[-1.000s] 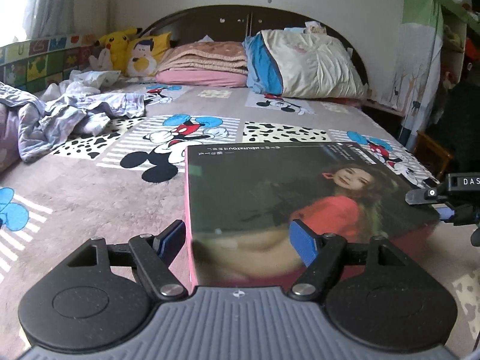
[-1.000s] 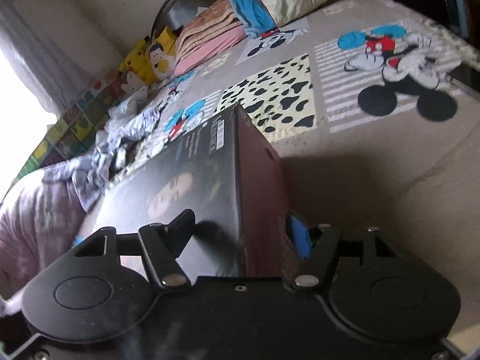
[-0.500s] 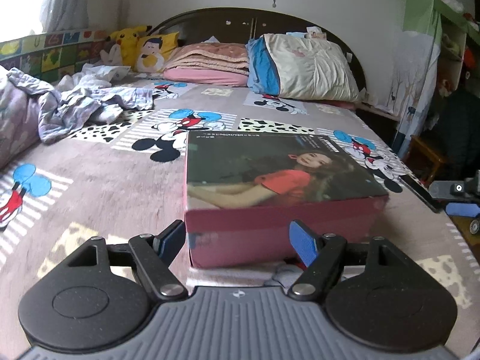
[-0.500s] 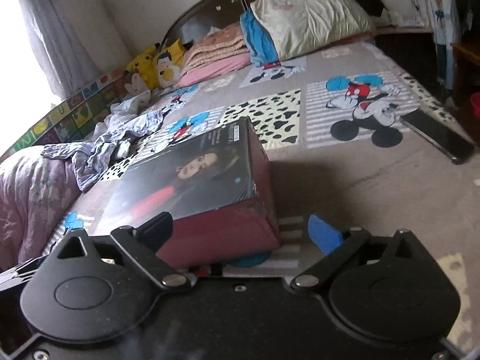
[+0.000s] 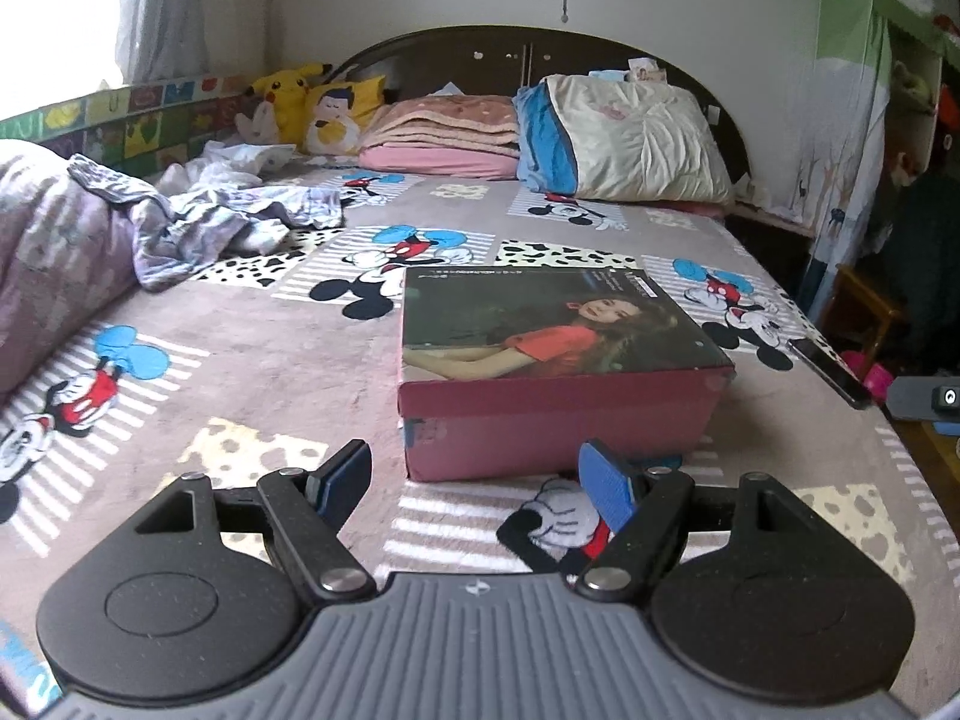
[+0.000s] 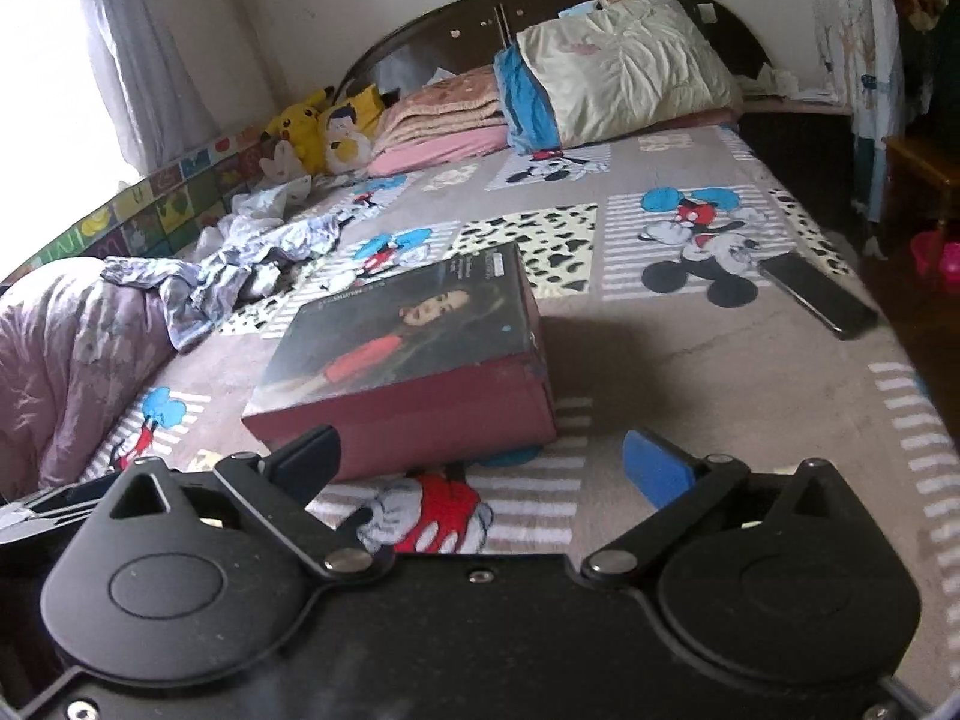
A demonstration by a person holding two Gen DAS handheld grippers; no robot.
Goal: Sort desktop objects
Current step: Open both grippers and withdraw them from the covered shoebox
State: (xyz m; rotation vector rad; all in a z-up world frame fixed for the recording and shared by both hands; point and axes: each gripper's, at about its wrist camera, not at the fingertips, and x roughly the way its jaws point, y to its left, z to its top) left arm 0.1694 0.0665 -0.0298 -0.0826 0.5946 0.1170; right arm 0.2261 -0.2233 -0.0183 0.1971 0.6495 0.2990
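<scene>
Maroon cardboard box with a woman's portrait on its lid [image 5: 558,360] lies flat on the cartoon-mouse bedspread [image 5: 240,372], apparently set down. Just short of the box, left gripper [image 5: 477,480] and right gripper [image 6: 483,459] hover spread, holding nothing.

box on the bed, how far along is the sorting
Done: the box lies flat on the blanket, touched by neither gripper. In hand: nothing; the left gripper and right gripper are both open and empty, just short of the box. Left: the phone near the bed's right edge looks untouched, likely next.
</scene>
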